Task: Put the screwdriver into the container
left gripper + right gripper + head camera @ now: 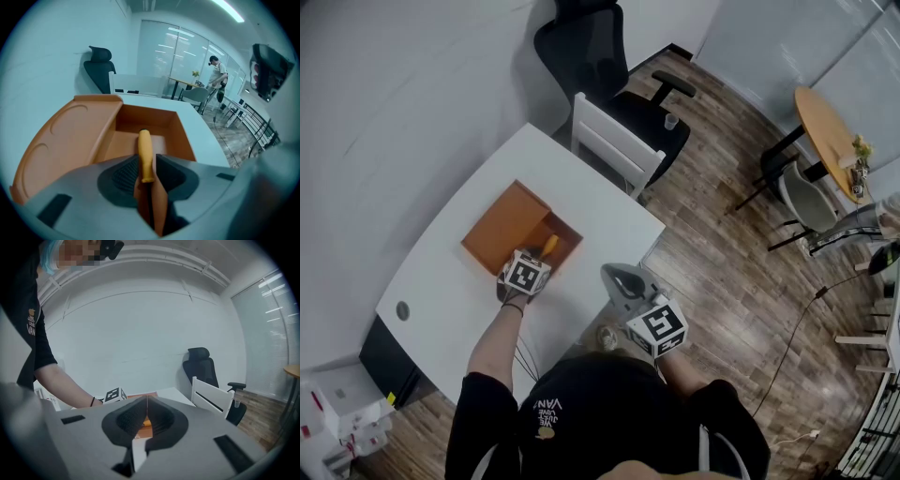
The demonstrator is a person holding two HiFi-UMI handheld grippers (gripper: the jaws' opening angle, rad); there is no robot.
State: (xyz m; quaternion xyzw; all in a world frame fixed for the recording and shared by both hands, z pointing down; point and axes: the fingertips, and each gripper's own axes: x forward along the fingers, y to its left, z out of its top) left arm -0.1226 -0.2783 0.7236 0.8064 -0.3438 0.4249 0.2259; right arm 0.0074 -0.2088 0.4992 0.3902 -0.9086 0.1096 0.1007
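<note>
On the white bench (441,291) the orange container (502,230) lies near the far edge, its open compartment to the right. The left tongs (146,164) pinch the yellow-handled screwdriver (144,145), whose handle reaches out over that compartment. The right tongs (146,416), pressed together and empty, hang at the bench's right edge.
</note>
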